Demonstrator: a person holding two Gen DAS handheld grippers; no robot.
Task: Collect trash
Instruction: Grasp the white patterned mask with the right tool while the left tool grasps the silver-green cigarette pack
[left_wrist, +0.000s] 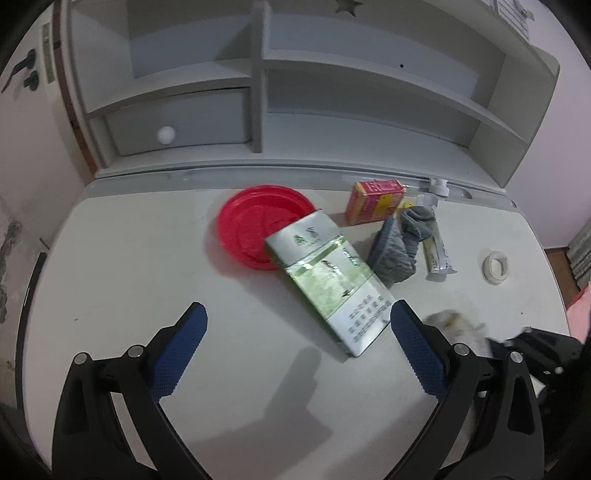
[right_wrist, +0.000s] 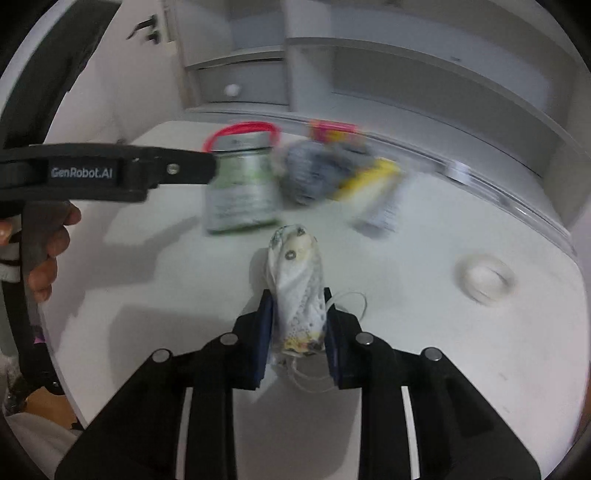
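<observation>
In the right wrist view my right gripper (right_wrist: 297, 295) is shut on a crumpled white, stained paper wad (right_wrist: 295, 266), just above the white desk (right_wrist: 406, 332). The left wrist view shows the same wad (left_wrist: 454, 325) blurred at the lower right. My left gripper (left_wrist: 299, 310) stands open over the desk. Its right finger (left_wrist: 417, 347) is beside the near corner of a green-and-white carton (left_wrist: 328, 280), and nothing is pressed between its pads. The carton leans on a red plastic lid (left_wrist: 247, 229).
Behind the carton lie a red-and-yellow box (left_wrist: 375, 201), a grey cloth (left_wrist: 399, 243), a clear tube (left_wrist: 437, 251) and a white tape roll (left_wrist: 496, 266). A white shelf unit (left_wrist: 258, 92) closes off the back of the desk. A hand (right_wrist: 48, 251) holds the left gripper's handle.
</observation>
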